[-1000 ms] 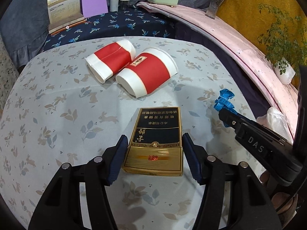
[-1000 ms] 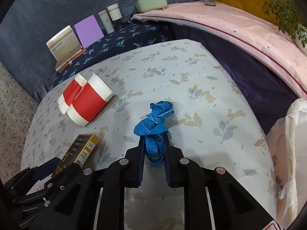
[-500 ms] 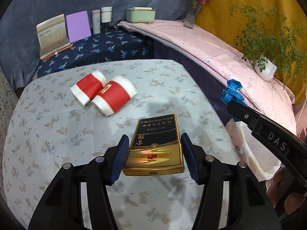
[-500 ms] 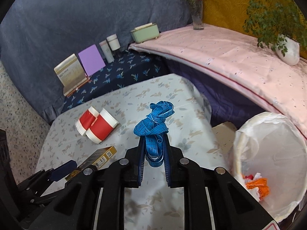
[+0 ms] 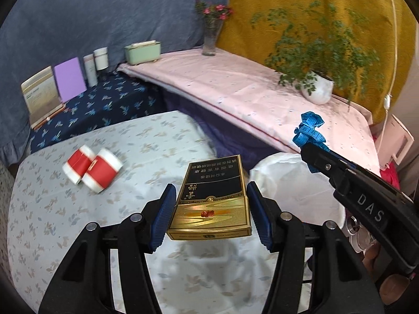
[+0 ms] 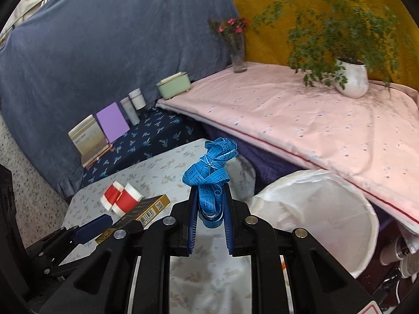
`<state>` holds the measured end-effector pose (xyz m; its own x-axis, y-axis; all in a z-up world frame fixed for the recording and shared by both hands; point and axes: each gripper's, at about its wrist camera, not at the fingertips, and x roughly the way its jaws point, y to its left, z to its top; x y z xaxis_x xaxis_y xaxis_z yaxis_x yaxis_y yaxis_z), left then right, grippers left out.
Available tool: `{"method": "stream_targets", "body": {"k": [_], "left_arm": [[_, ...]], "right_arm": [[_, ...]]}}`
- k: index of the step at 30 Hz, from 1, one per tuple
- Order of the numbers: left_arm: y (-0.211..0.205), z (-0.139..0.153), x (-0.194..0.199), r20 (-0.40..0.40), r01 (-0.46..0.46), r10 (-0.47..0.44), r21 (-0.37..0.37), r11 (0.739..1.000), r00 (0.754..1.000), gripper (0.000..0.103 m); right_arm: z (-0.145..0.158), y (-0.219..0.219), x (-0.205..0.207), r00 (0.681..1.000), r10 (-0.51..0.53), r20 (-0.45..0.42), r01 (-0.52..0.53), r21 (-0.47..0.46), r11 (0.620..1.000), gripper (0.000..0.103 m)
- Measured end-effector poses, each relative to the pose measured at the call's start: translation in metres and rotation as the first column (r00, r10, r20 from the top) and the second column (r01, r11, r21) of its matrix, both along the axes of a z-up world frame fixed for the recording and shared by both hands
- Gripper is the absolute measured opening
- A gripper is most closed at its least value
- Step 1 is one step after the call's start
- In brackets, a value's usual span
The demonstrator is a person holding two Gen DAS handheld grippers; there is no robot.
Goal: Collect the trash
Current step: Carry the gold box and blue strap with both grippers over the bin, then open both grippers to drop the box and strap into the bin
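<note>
Left gripper (image 5: 209,209) pinches a gold-and-black cigarette box (image 5: 210,196) flat between its blue pads, lifted clear of the floral tablecloth (image 5: 52,209). Right gripper (image 6: 209,217) is clamped on a bunched blue measuring tape (image 6: 210,170), most of it sticking out past the fingertips. White-lined trash bin (image 6: 314,209) sits just right of both. Two red-and-white paper cups (image 5: 91,167) lie on the cloth.

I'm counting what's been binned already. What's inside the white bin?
The white bin shows only its white liner; an orange scrap peeks by the right gripper fingers. The bottom is hidden.
</note>
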<state>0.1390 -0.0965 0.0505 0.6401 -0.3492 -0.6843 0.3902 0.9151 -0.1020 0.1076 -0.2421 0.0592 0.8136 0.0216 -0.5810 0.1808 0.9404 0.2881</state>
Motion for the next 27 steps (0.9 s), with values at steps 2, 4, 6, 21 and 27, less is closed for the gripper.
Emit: {"method": "stream_targets", "body": {"k": [2, 4, 6, 21, 27], "left_arm": [[-0.016, 0.004, -0.006, 0.008, 0.03, -0.03, 0.0, 1.0, 1.0, 0.053], [-0.032, 0.006, -0.012, 0.013, 0.059, -0.059, 0.004, 0.998, 0.998, 0.053], [-0.045, 0.006, -0.016, 0.014, 0.084, -0.084, 0.006, 0.996, 0.996, 0.053], [-0.13, -0.007, -0.027, -0.033, 0.231, -0.231, 0.007, 0.973, 0.972, 0.055], [-0.131, -0.012, -0.02, -0.046, 0.18, -0.179, -0.004, 0.984, 0.983, 0.067]], "right_arm": [[0.003, -0.014, -0.009, 1.0, -0.024, 0.007, 0.024, 0.001, 1.0, 0.016], [0.005, -0.03, -0.019, 0.998, -0.055, 0.014, 0.055, 0.005, 0.998, 0.016], [0.006, -0.045, -0.029, 0.996, -0.085, 0.019, 0.085, 0.011, 0.996, 0.016], [-0.012, -0.12, -0.073, 0.973, -0.231, -0.012, 0.232, 0.04, 0.972, 0.016], [-0.017, -0.125, -0.074, 0.972, -0.233, -0.021, 0.233, 0.04, 0.972, 0.017]]}}
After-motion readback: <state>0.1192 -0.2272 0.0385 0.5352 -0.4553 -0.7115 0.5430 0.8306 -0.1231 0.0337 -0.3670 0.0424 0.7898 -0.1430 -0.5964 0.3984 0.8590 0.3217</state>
